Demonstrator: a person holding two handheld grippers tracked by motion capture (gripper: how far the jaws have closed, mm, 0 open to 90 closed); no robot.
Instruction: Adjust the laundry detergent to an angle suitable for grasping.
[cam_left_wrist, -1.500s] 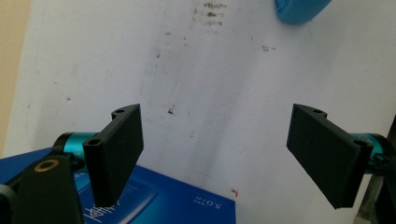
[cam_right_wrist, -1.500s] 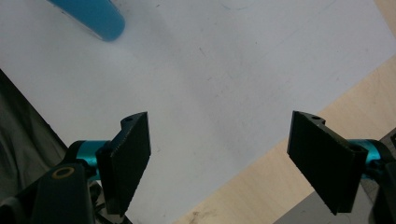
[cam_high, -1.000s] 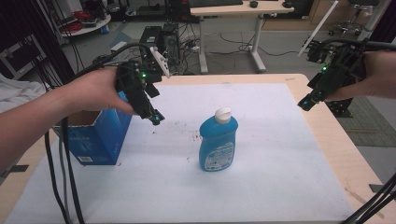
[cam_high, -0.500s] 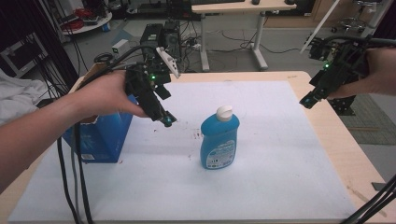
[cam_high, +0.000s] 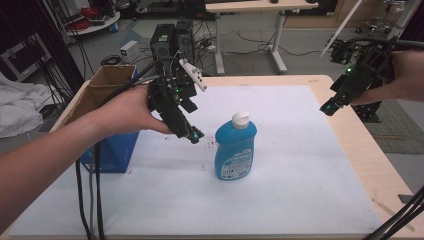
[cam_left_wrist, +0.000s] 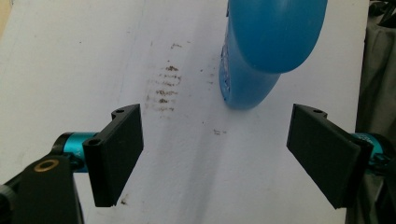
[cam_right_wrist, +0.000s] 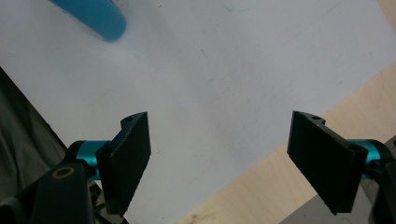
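Observation:
A blue bottle (cam_high: 236, 150) with a white cap stands upright near the middle of the white sheet (cam_high: 280, 200). My left gripper (cam_high: 194, 135) hangs just left of the bottle's shoulder, tilted down, a small gap apart from it. Its jaws stand open and empty in the left gripper view (cam_left_wrist: 215, 149), with the blue bottle (cam_left_wrist: 266, 42) ahead of them and slightly right. My right gripper (cam_high: 327, 108) is held up over the sheet's far right edge, well away from the bottle. In the right gripper view (cam_right_wrist: 218, 161) its jaws are open with nothing between them, and the bottle (cam_right_wrist: 93, 16) lies at the upper left.
A blue box (cam_high: 112, 147) with open brown cardboard flaps stands at the table's left side, under my left forearm. Brown smudges (cam_left_wrist: 163, 91) mark the sheet beside the bottle. Bare wooden tabletop (cam_high: 370, 165) borders the sheet on the right. Desks, computers and cables lie beyond the far edge.
My left gripper has moved right and slightly down, from beside the blue box to close by the bottle. The right gripper and the bottle have stayed put.

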